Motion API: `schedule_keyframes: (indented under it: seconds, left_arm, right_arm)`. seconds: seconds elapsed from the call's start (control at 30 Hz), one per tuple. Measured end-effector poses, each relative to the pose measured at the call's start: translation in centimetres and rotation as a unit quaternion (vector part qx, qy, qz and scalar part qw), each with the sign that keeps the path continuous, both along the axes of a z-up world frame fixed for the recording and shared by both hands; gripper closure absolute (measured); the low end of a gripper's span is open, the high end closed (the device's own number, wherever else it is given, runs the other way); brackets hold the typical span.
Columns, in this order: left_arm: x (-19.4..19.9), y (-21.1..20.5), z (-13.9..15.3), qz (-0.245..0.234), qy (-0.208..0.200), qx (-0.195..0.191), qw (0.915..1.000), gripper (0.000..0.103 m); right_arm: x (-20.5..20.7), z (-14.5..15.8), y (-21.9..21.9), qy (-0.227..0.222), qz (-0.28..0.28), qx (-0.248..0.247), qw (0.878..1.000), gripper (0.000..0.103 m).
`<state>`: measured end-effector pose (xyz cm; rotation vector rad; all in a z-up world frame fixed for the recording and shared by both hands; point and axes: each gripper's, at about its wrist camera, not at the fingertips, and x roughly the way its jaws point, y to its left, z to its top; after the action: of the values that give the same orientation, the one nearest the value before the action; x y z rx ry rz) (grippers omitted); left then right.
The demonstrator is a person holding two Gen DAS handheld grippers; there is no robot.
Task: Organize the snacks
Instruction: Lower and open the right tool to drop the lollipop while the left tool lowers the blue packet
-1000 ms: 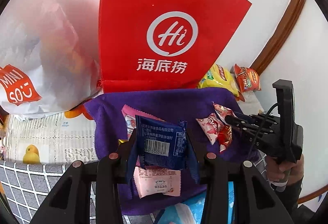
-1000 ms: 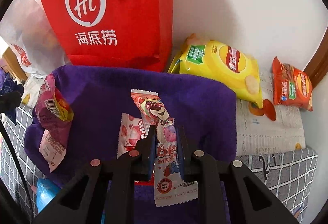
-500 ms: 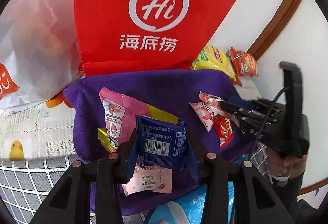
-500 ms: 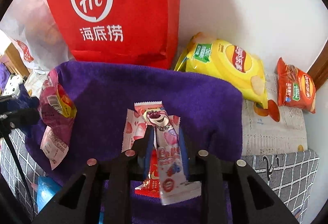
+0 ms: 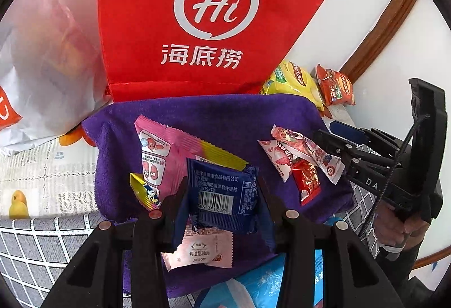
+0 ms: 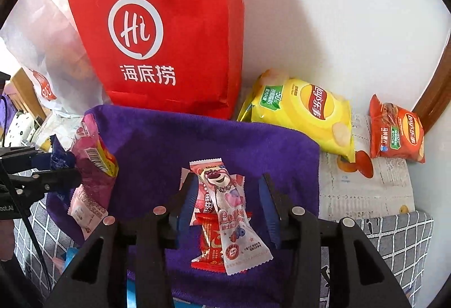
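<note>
White wall backs the scene, with a red Haidilao paper bag standing against it and a white plastic bag just beside it. Below lies a purple towel over a grey checked cloth.

Left gripper: clamped on a dark blue snack packet, barcode side facing the camera, held above the towel's near edge. Beneath it on the towel lie a pink snack packet and a pale pink sachet.

Right gripper: jaws opening, pads standing clear on either side of a Lotso bear candy packet. That packet rests on the towel, overlapping a red candy packet and a pale strawberry-print packet.

Beyond the towel, on a printed cloth, a yellow Lay's chip bag leans against the wall, with an orange-red Lay's bag near it.
</note>
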<state>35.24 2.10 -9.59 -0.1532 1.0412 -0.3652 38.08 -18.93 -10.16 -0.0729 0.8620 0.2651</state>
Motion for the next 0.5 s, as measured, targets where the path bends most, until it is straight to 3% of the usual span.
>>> schedule_keyframes:
  seconds: [0.5]
  left_arm:
    - [0.2,-1.2,-0.9,-0.011,0.008,0.002,0.9999,0.061]
  right_arm:
    - [-0.1,0.0,0.3,0.005,0.003,-0.002,1.000,0.058]
